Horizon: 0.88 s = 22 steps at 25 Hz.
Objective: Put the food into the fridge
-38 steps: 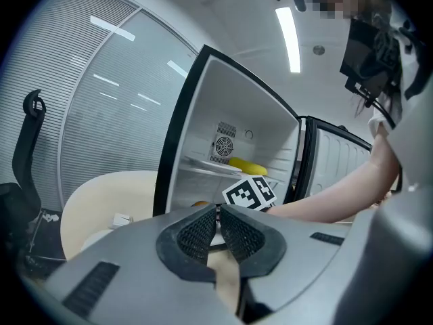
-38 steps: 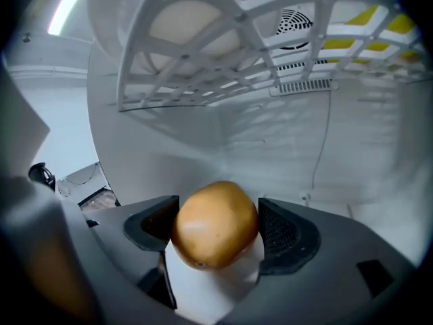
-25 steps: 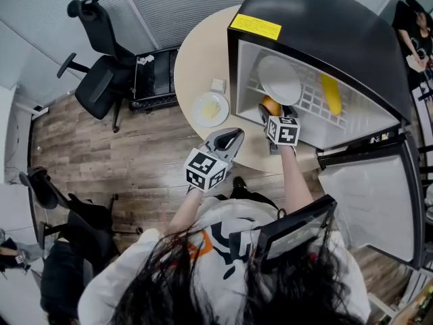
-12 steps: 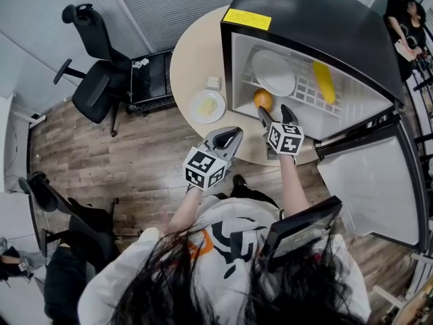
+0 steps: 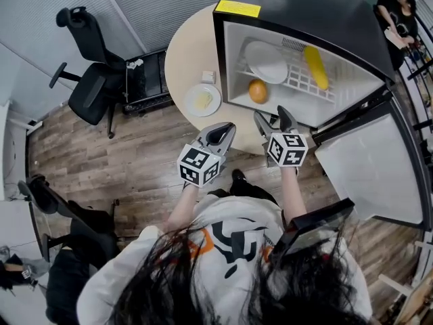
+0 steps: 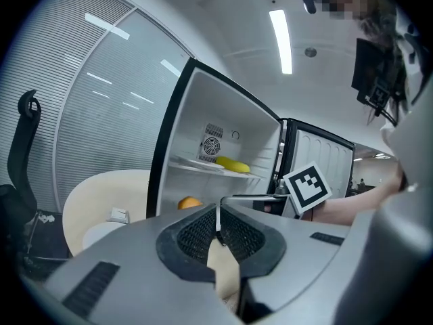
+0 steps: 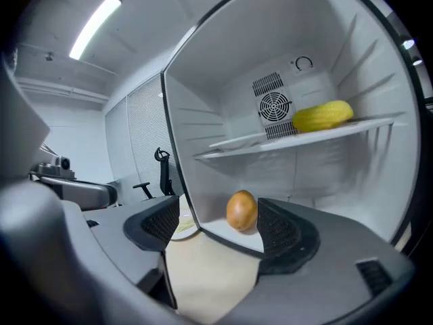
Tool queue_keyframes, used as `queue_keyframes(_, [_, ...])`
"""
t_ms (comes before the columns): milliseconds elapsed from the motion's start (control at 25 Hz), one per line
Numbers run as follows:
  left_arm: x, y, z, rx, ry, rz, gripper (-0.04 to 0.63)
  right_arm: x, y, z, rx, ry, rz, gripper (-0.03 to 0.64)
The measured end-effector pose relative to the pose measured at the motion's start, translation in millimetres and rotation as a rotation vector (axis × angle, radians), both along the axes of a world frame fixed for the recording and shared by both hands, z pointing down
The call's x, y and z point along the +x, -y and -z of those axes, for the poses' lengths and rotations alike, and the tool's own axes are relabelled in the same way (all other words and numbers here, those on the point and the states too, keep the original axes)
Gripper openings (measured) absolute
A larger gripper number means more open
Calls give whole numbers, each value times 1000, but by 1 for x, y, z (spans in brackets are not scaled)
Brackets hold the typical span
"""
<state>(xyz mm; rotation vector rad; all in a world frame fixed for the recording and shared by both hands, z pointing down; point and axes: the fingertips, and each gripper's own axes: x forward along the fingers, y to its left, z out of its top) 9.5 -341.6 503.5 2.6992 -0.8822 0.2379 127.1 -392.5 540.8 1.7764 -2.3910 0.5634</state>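
The small black fridge [image 5: 318,9] stands open on the round table [image 5: 186,53]. An orange [image 5: 258,91] rests on its floor, and the right gripper view shows the orange [image 7: 241,210] beyond the jaws. On the wire shelf lie a white plate [image 5: 266,61] and a yellow corn cob [image 5: 316,67]. My right gripper [image 5: 270,114] is open and empty, just outside the fridge opening. My left gripper [image 5: 226,126] is shut and empty at the table's near edge. A plate of yellowish food [image 5: 202,100] sits on the table left of the fridge.
The fridge door [image 5: 369,175] swings open to the right. A small white box [image 5: 208,77] lies behind the food plate. An office chair [image 5: 95,87] and a black rack [image 5: 149,80] stand left of the table. Another person [image 5: 398,12] is at far right.
My right gripper has drawn back out of the fridge toward me, leaving the orange on the fridge floor. The left gripper has barely moved.
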Motion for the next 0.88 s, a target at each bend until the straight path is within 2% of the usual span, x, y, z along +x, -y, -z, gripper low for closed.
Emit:
queue_keyframes(240, [-2, -27, 4, -4, 2, -30, 12, -29, -52, 25, 23, 44, 62, 371])
queue_keyframes(400, [-6, -50, 15, 21, -3, -52, 12, -47, -89, 30, 22, 73, 71, 359])
queue_keyframes(480, [-8, -63, 19, 30, -10, -61, 12, -50, -106, 29, 24, 72, 51, 323])
queue_keyframes(600, [-13, -82, 16, 25, -17, -68, 14, -48, -129, 29, 32, 83, 0, 150])
queue_keyframes(640, [-14, -88, 13, 20, -17, -69, 12, -47, -136, 28, 32, 87, -9, 128])
queue_keyframes(880, [-16, -112, 8, 10, -17, -83, 12, -43, -169, 29, 24, 93, -31, 124])
